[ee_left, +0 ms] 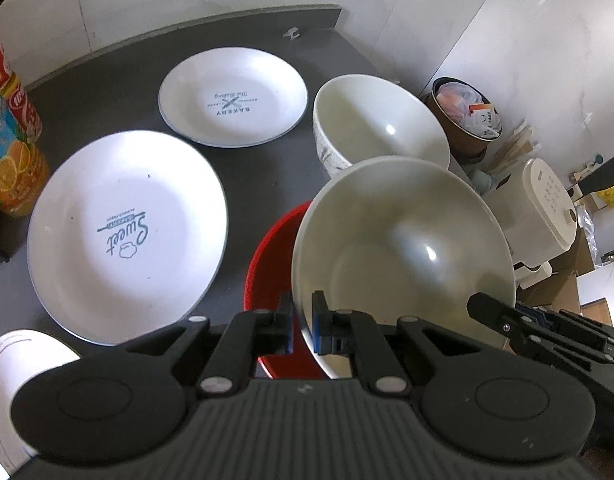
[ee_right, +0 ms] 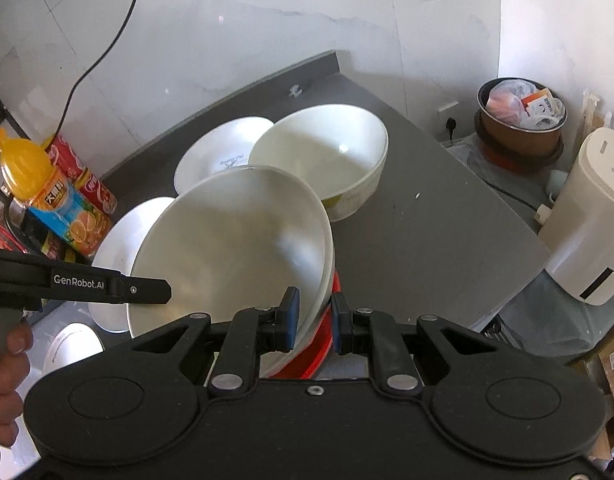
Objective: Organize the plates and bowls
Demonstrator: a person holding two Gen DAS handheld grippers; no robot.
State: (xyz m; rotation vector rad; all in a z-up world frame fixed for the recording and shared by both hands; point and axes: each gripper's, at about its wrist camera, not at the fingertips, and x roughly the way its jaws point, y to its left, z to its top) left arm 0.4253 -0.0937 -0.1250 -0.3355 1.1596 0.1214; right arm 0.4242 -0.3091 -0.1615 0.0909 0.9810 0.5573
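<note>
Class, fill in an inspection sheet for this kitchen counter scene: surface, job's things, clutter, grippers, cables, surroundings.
Surface: dark grey counter, a few specks.
Job's things: pale bowl tilted over red bowl; patterned bowl behind; two printed plates flat, apart.
Clutter: juice bottle and red cans at the counter's left edge.
Grippers: left gripper shut on the pale bowl's rim; right gripper straddles its rim, grip uncertain.
Cables: black cable down the wall.
Surroundings: white wall, full bin, white appliance.
</note>
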